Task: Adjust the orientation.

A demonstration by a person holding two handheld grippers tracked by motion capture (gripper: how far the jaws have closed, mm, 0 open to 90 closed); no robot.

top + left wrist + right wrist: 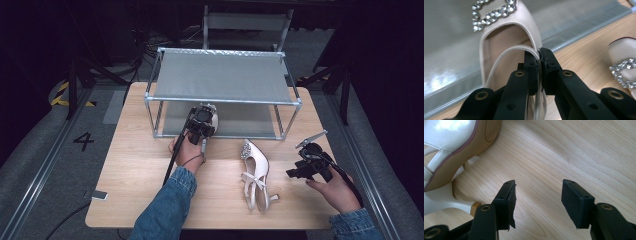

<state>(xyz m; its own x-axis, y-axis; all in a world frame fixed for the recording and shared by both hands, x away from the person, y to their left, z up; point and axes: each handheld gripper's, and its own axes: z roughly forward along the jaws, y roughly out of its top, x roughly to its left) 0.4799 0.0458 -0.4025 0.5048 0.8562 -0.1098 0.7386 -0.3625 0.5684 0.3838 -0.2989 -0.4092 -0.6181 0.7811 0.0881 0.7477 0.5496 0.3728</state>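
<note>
- Shoe [506, 30] in my left claw [539, 53]: pale pink, jewelled buckle on the toe. Jaws pinched narrow on its thin strap [506, 51], at the side rim of the shoe opening. Strap runs down between the pads.
- Left gripper view: toe points away from me, out over the grey lower shelf [451, 37] of the rack. Heel end is near the jaws, low in that view.
- High view: left claw [201, 125] sits at the front edge of the rack [222, 100], near its left end. Held shoe [214, 119] peeks out just behind the claw, right at the lower shelf's front bar. Can't tell if it rests on the shelf or hangs above it.
- Second shoe [255, 175] lies on the table [135, 165], toe toward the rack, heel toward me, between my two hands. Well apart from the left claw.
- Right claw [306, 167]: jaws wide, nothing between them.
- Right gripper view: right claw [537, 195] over bare wood. The second shoe's heel [441, 200] and sole are off to the left of the jaws, close but not touching.
- High view: right claw is just right of that shoe, near the table's right edge.
</note>
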